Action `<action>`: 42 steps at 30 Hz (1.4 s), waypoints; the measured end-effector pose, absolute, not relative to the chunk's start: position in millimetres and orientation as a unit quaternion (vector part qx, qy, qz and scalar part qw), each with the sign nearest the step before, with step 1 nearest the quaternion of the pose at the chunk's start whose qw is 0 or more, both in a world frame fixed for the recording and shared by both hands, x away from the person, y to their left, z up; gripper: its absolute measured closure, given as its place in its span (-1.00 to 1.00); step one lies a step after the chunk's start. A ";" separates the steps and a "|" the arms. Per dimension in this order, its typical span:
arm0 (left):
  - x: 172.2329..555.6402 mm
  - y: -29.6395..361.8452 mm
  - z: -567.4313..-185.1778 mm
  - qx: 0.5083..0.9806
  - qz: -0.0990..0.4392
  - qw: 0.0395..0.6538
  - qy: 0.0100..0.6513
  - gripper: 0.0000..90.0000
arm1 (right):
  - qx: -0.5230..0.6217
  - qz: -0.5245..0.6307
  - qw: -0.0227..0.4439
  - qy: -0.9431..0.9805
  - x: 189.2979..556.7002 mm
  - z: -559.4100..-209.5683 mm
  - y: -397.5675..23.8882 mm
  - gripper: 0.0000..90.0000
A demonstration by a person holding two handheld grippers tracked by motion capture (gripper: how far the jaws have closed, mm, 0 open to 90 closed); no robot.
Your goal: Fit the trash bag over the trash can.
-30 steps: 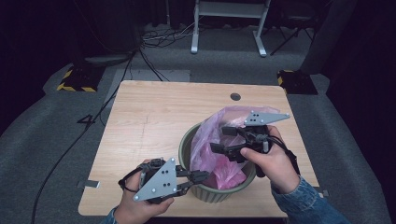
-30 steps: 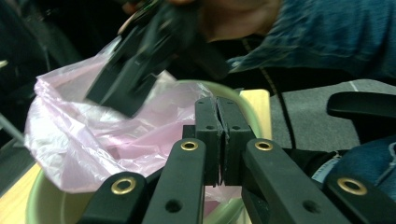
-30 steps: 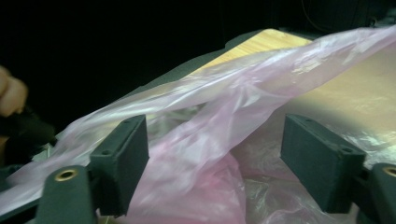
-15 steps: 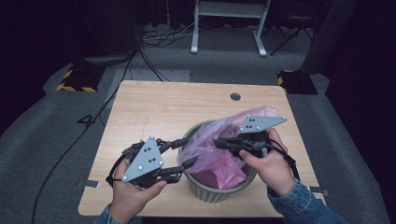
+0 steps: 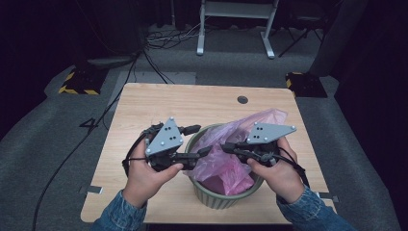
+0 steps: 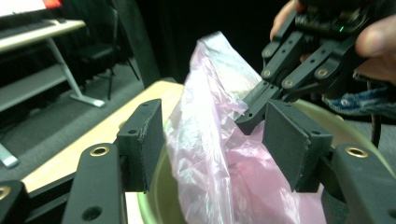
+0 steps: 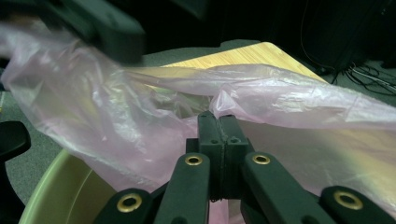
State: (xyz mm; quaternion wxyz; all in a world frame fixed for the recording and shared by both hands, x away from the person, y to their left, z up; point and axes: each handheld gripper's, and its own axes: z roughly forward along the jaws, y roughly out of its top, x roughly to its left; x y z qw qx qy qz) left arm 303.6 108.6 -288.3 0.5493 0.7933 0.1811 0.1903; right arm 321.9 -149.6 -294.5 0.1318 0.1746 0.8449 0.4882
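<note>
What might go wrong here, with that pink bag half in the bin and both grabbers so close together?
1. The right gripper pinches only a thin fold of the pink plastic bag; a pull might tear it or let it slip free.
2. The left gripper has just been opening, its fingers on either side of the bag without pressing; closing could grab the wrong layer.
3. Tugging might tip the green bin, which sits near the table's front edge.

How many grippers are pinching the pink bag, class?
1. The right gripper is shut on the pink bag above the green bin. The left gripper stands open at the bag's left side.
</note>
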 end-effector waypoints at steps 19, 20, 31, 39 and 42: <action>321.5 125.1 -305.8 0.799 0.173 0.531 0.222 1.00 | 0.146 0.508 0.138 0.838 319.2 -298.7 -165.8 1.00; 323.8 135.1 -309.0 0.795 0.177 0.531 0.236 1.00 | 0.154 0.507 0.136 0.837 320.0 -301.4 -173.1 1.00; 319.7 177.4 -325.3 0.783 0.197 0.515 0.287 1.00 | 0.196 0.495 0.141 0.835 316.8 -311.9 -225.1 1.00; 307.5 190.3 -333.7 0.785 0.206 0.506 0.292 1.00 | 0.209 0.491 0.154 0.831 305.4 -316.3 -251.6 1.00; 304.3 194.3 -335.4 0.785 0.207 0.505 0.293 1.00 | 0.214 0.491 0.156 0.830 301.9 -317.9 -259.8 1.00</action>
